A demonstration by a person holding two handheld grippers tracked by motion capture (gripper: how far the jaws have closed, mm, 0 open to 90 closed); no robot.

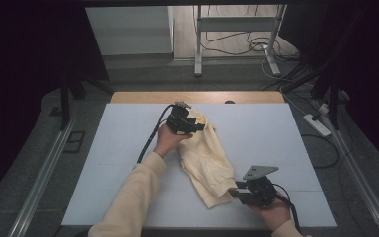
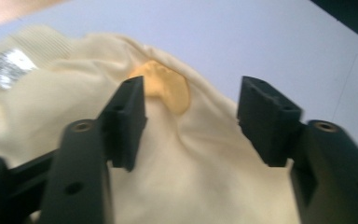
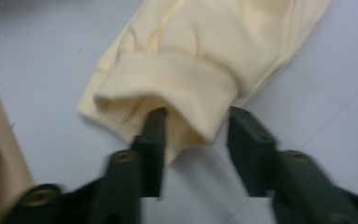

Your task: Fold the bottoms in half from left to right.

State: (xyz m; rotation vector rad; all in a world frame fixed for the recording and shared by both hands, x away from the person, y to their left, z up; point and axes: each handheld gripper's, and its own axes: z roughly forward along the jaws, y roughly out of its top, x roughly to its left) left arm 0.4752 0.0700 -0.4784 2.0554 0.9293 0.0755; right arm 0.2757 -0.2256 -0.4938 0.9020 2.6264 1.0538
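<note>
You are releasing the folded cream garment (image 1: pixel 205 160) on the surface (image 1: pixel 276 138): left claw (image 1: pixel 190 124) and right claw (image 1: pixel 237 193) both open; straightening possibly remaining.

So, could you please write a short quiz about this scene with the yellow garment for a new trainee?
1. True or false: the left gripper is clamped on the pale yellow garment.
2. Which part of the garment lies at the right gripper? A) ribbed cuff B) silver label C) zipper
3. What surface is the garment lying on?

Key
1. False: its jaws stand apart over the cloth.
2. A, the ribbed cuff.
3. The white table cover.
</note>
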